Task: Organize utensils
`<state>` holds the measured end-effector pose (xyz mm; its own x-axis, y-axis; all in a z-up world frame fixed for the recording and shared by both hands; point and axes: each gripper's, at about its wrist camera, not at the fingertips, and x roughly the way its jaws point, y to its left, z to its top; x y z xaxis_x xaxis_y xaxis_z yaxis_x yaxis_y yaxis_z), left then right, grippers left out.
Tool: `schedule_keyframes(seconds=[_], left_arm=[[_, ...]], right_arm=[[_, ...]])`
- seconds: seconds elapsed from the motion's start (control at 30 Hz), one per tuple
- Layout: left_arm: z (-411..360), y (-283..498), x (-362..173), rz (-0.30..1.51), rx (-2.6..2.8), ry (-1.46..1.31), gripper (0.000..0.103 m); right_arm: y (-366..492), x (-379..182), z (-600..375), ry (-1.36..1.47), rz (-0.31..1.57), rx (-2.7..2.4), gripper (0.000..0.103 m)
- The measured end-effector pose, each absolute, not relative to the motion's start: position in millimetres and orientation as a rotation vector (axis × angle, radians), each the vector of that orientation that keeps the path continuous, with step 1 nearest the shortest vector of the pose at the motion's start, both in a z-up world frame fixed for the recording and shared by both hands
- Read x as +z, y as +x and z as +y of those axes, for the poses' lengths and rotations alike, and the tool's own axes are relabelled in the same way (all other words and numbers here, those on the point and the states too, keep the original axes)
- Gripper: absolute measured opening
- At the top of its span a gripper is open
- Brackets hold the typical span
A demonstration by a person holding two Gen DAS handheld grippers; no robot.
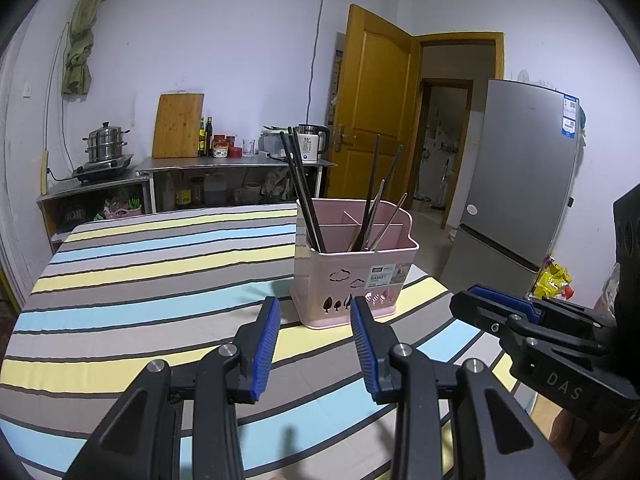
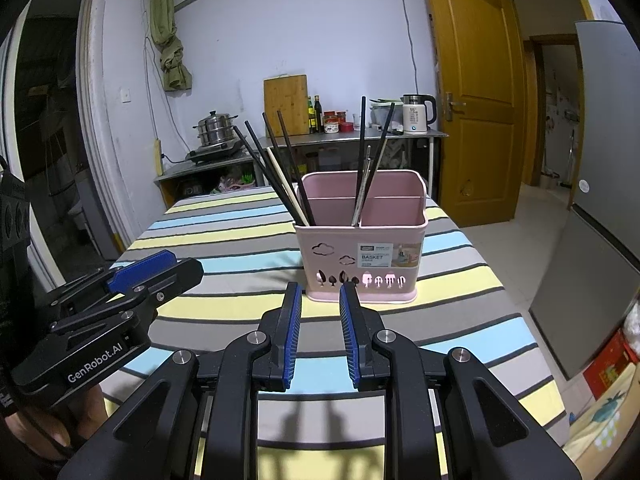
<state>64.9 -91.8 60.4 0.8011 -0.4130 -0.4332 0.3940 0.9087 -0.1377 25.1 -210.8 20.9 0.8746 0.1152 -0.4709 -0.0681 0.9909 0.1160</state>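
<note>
The pink plastic basket [image 2: 362,236], rectangular with cloud and tree cut-outs, stands at frame centre on the striped cloth surface [image 2: 224,236]. Slender dark chopsticks [image 2: 276,168] lean in its left compartment; thin metal utensils [image 2: 368,176] lean at its divider. The left tool [image 1: 315,312] and the right tool [image 2: 320,296], both with ribbed blue pads, are spread and empty.

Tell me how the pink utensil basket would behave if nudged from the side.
The pink basket looks like thin plastic, so probably light and apt to slide on the striped cloth. Its tall leaning chopsticks may make it tip.
</note>
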Motion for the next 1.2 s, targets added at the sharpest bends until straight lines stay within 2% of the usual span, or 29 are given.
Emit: schedule_keyframes(seconds=[1.2], left_arm=[[-92.0, 69.1, 58.7, 0.488, -0.421, -0.035, 0.036]], right_arm=[[26.6, 18.6, -211.5, 0.097, 0.501, 0.096, 0.021]])
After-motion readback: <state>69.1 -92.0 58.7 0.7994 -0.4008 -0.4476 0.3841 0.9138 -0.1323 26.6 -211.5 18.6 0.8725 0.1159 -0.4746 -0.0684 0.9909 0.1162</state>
